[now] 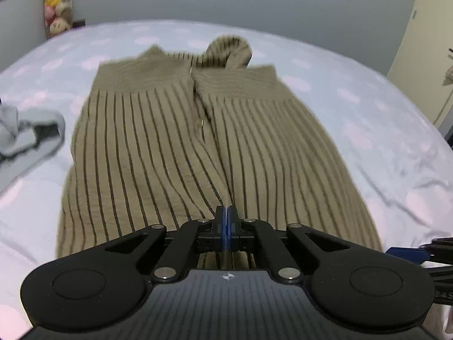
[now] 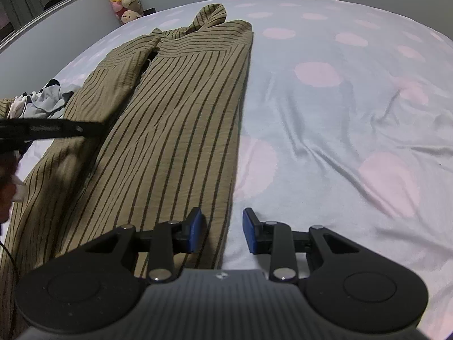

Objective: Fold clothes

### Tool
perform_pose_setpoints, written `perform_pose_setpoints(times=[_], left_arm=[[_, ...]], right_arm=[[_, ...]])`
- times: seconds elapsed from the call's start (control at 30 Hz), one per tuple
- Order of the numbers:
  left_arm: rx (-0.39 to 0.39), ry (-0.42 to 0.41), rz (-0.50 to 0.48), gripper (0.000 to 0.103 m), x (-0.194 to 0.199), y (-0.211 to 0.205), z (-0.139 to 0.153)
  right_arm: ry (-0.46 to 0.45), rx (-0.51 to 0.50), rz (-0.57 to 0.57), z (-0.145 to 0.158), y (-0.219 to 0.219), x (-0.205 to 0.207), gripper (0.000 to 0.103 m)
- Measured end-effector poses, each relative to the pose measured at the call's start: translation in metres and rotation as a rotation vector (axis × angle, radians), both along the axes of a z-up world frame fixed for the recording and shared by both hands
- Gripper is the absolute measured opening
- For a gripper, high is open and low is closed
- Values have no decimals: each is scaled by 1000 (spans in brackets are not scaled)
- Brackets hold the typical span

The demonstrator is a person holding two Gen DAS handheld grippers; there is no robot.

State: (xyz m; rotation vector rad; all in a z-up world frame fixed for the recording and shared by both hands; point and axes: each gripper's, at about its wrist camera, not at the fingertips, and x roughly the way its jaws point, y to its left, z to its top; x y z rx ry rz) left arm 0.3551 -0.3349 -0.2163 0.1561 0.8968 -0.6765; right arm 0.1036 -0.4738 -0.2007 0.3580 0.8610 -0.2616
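A tan garment with dark stripes [image 1: 175, 141] lies flat on the bed, its collar end far away. A raised crease of the cloth runs down its middle straight into my left gripper [image 1: 226, 212], whose blue pads are pressed together on that crease near the garment's near end. In the right wrist view the same garment [image 2: 175, 130] stretches away at the left. My right gripper [image 2: 222, 231] stands open over its right edge: one pad above the cloth, the other above the sheet. Nothing is pinched there. The left gripper [image 2: 51, 130] shows as a black bar at the left.
The bed sheet [image 2: 339, 119] is pale blue with pink dots and lightly wrinkled. A crumpled grey and white garment [image 1: 25, 138] lies left of the striped one. Plush toys [image 1: 58, 2] stand against the far wall, and a cream door [image 1: 424, 42] is at the right.
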Motion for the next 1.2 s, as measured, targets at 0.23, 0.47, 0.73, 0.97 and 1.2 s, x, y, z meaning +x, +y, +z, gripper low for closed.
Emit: perform_pose_setpoints(times=[0.23,0.47,0.73,0.97,1.2], left_arm=[[-3,15,-14,21,3,11,9],[-13,-49,41,30,-11,56,39],[17,4,91,40,-51,105,53],[37,73,-55,40,-119,83,35],[118,114,-70,14,-142,71,8]], right_arm=[[-11,19,-6,-2,-2,1,36],[-12,18,-1,-2,-3,1,36],[-9,11,1,-2,-1,1,37],[1,-3,16,-2,5,-2,40],[-23,94,-23,3,5,-11,41]])
